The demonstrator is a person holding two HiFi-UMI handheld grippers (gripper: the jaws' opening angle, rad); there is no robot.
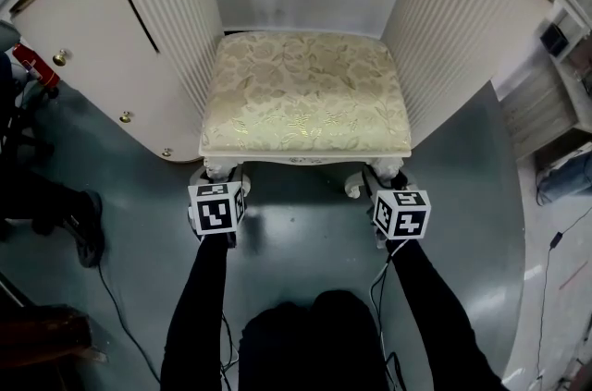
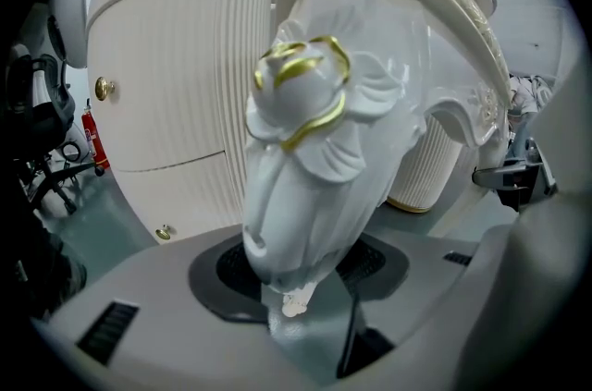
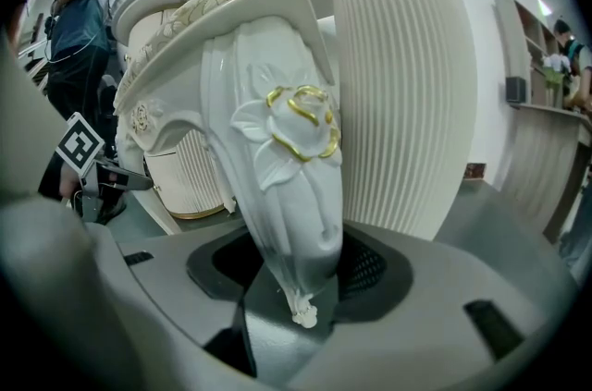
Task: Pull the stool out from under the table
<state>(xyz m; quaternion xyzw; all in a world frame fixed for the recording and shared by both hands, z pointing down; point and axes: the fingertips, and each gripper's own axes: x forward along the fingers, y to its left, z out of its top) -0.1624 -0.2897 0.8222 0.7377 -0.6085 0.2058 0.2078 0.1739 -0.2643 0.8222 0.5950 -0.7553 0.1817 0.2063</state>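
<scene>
The stool (image 1: 305,93), white with a cream floral cushion, stands between the table's two ribbed pedestals (image 1: 176,19), its front edge toward me. My left gripper (image 1: 215,178) is at the stool's front left leg. In the left gripper view that carved leg (image 2: 314,186), with its gold-trimmed rose, fills the gap of the left gripper (image 2: 301,264), and both pads press on it. My right gripper (image 1: 387,188) is at the front right leg. That leg (image 3: 287,177) sits likewise between the pads of the right gripper (image 3: 296,269). The stool's back legs are hidden.
The right ribbed pedestal (image 1: 462,38) stands close to the stool's side. A cabinet door with gold knobs (image 1: 61,57) curves away at the left. A person's shoe (image 1: 85,227) and a cable (image 1: 116,315) lie on the grey floor at the left. My own legs are below.
</scene>
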